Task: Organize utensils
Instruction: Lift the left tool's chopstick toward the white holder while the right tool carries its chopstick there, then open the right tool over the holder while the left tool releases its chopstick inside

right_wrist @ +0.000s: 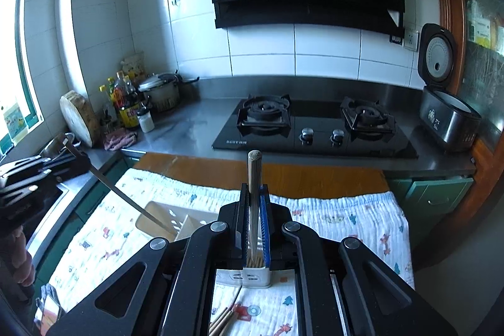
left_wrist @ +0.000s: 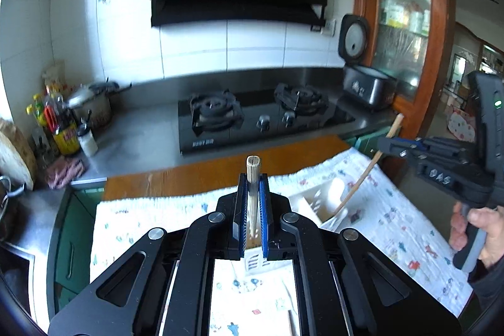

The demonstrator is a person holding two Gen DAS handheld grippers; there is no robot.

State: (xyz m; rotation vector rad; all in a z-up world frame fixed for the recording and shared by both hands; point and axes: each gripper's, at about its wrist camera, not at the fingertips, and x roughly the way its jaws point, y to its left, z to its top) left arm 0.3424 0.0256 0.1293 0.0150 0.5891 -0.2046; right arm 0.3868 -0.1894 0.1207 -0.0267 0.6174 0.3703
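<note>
My left gripper is shut on a pale wooden chopstick that stands upright between its blue pads, lower end over a white slotted holder. In the same view my right gripper, held in a hand at the right, grips a slanted chopstick whose lower end reaches into the holder's open box. In the right wrist view my right gripper is shut on a chopstick above the holder. At the left edge, my left gripper holds its stick, which slants into the box.
A white printed cloth covers a wooden table. Loose chopsticks lie on it near me. Behind are a steel counter with a gas hob, an open rice cooker, bottles, a pot and a chopping block.
</note>
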